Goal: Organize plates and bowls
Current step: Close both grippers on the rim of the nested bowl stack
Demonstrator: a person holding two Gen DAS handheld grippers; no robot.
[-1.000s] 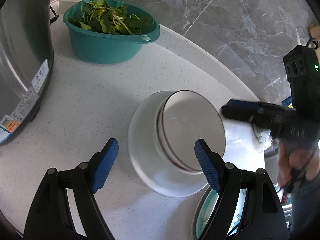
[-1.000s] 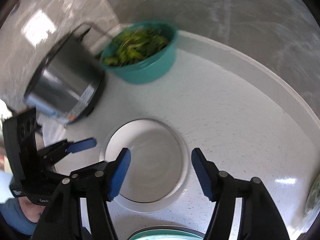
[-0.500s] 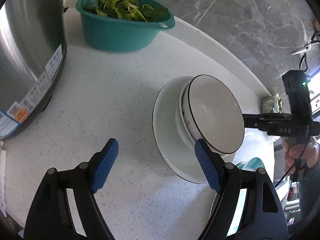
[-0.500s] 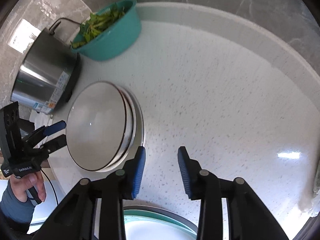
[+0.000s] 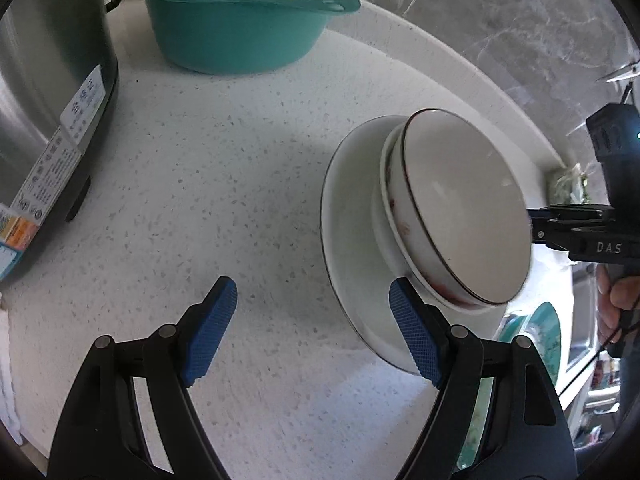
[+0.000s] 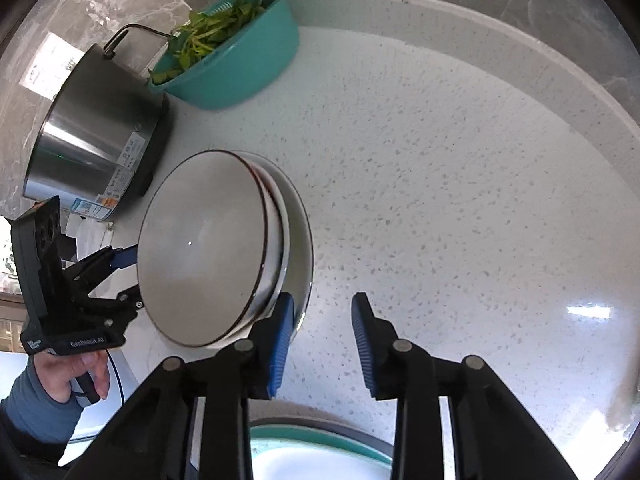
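left gripper (image 5: 312, 332) apart, empty | right gripper (image 6: 320, 344) narrowed, empty | stacked bowls (image 6: 208, 248) beside steel pot (image 6: 96, 132), green basin (image 6: 240, 64)

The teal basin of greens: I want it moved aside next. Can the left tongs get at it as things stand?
Probably yes. The left tongs stand open and empty, and bare countertop lies between them and the teal basin. The steel pot sits off to one side.
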